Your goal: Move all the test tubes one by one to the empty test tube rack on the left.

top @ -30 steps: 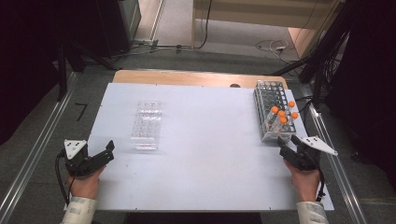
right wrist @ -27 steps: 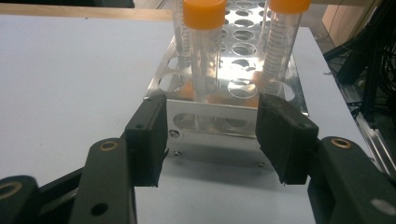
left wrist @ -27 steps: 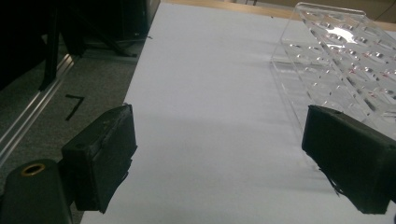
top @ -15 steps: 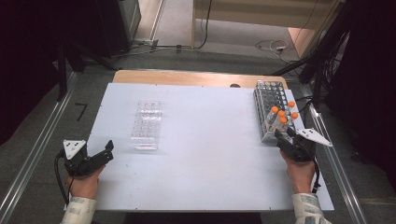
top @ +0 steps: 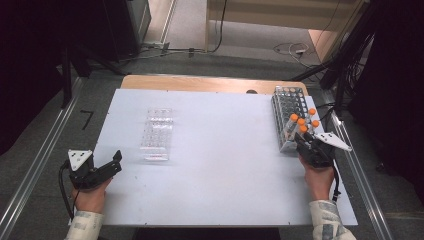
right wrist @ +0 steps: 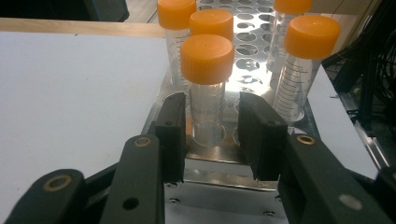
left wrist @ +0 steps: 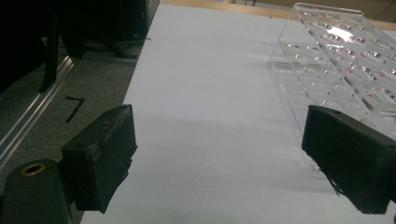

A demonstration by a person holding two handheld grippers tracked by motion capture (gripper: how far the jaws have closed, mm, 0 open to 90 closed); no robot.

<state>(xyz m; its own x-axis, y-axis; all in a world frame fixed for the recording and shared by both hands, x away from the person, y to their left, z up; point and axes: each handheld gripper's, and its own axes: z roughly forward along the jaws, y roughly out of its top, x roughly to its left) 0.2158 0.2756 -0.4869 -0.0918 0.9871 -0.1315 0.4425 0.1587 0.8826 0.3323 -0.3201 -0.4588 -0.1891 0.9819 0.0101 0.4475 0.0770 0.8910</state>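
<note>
The right gripper point(right wrist: 210, 140) is at the near end of the metal rack point(right wrist: 219, 184), on the right side of the tabletop point(top: 225, 165). Its jaws have just been closing, and the nearest tube point(right wrist: 207, 93) with an orange cap stands between them. There looks to be a small gap on each side, so I think the pads are not pressing on the tube yet.

The tube could slip if the jaws grab too low or only pinch one side. It could tip and get stuck in its hole if it is pulled up crooked.

Other tubes point(right wrist: 306, 70) stand close behind and beside it. A jaw could bump one and knock it over.

The left gripper point(top: 100, 172) rests far across the tabletop with its jaws wide open and holding nothing. The clear rack point(top: 157, 132) lies just past it, so a careless move could push that rack.
</note>
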